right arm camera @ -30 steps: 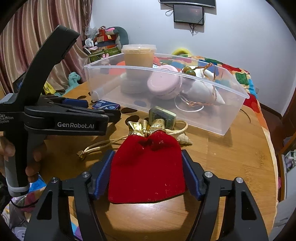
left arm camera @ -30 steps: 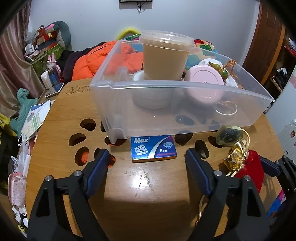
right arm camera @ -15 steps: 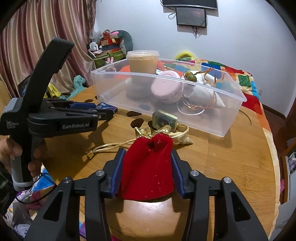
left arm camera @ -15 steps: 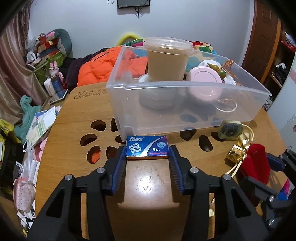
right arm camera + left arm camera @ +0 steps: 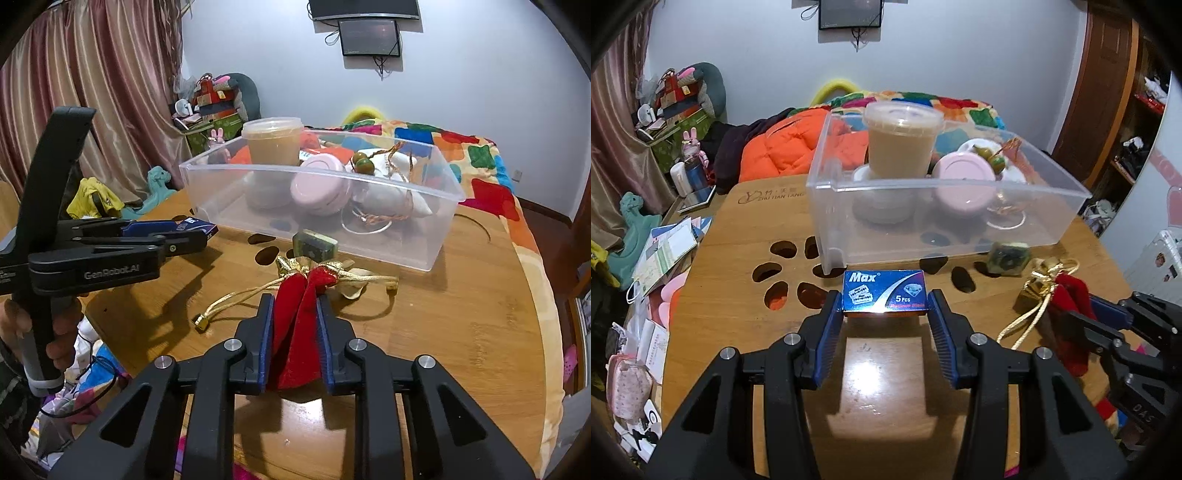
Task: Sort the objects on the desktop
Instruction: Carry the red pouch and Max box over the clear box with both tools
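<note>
Gripping blade box (image 5: 884,293), jaws pinching pouch (image 5: 295,325) — shut

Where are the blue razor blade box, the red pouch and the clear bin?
blue razor blade box (image 5: 884,292): left wrist view, printed top.
red pouch (image 5: 295,332): right wrist view, pinched cloth.
clear bin (image 5: 436,236): right wrist view, front wall.

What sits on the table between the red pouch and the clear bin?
A small green block, beside the red pouch's gold-trimmed neck and just before the clear bin, seen in the right wrist view.
</note>
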Demonstrator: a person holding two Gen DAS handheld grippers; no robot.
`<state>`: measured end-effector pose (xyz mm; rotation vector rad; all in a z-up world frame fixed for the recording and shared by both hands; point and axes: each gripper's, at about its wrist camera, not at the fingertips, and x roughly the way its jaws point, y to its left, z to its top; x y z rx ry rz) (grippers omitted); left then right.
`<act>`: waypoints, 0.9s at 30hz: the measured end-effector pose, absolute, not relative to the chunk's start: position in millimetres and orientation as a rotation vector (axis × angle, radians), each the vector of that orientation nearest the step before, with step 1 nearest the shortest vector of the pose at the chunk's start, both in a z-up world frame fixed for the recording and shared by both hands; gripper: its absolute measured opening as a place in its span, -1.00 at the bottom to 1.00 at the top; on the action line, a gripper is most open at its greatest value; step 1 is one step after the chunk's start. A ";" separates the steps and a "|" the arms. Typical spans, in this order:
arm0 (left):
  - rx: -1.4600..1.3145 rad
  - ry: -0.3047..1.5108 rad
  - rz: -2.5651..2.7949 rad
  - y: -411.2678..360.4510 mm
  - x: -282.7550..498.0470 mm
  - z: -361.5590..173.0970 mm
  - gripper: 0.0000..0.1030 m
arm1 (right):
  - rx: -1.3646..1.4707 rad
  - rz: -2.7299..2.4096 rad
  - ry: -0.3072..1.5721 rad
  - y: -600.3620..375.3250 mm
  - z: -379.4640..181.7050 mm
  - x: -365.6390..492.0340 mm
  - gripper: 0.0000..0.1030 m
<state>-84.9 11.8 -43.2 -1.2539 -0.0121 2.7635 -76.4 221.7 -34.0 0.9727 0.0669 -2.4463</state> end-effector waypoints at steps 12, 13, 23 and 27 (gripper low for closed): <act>-1.176 -0.038 2.771 14.0 -73.0 -24.8 -0.10 | 0.923 -2.489 0.031 233.1 -13.1 -72.6 -0.63; -1.169 -0.037 2.773 14.1 -72.1 -23.2 -0.10 | 0.917 -2.493 0.028 234.7 -11.0 -72.4 -0.63; -1.110 -0.037 2.795 13.7 -68.0 -9.7 -0.10 | 0.855 -2.548 0.009 252.2 14.1 -74.1 -0.63; -1.094 -0.029 2.796 15.1 -69.4 -5.8 -0.10 | 0.836 -2.563 0.045 251.8 21.9 -75.4 -0.63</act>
